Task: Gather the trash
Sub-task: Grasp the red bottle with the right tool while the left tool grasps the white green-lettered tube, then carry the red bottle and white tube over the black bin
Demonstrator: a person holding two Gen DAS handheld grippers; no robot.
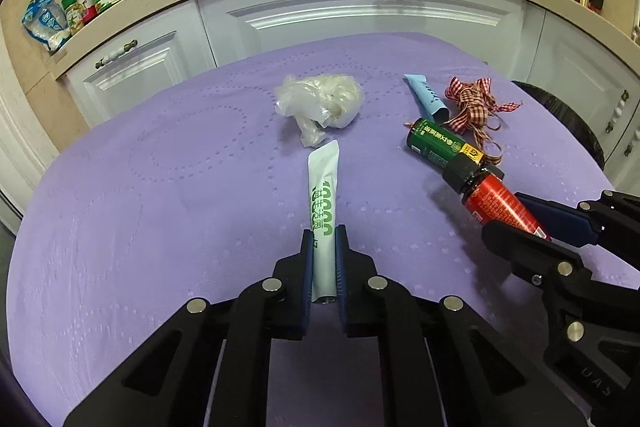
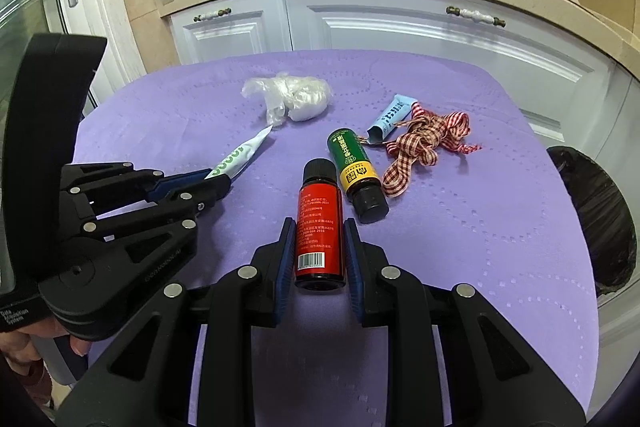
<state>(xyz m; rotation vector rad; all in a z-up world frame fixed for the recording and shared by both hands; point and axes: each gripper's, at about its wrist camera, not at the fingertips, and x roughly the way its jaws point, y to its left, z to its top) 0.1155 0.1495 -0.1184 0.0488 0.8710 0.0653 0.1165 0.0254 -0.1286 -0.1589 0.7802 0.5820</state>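
Observation:
My left gripper is shut on a white tube with green lettering, which points away over the purple tablecloth. In the right wrist view the left gripper shows at the left with the tube sticking out of it. My right gripper is shut on a red bottle with a black cap, cap pointing away. The left wrist view has the right gripper and the red bottle at the right.
On the cloth lie a green bottle, a light blue tube, a red checked ribbon and a crumpled clear plastic bag. A black-lined bin stands off the table's right edge. White cabinets and a cluttered counter lie behind.

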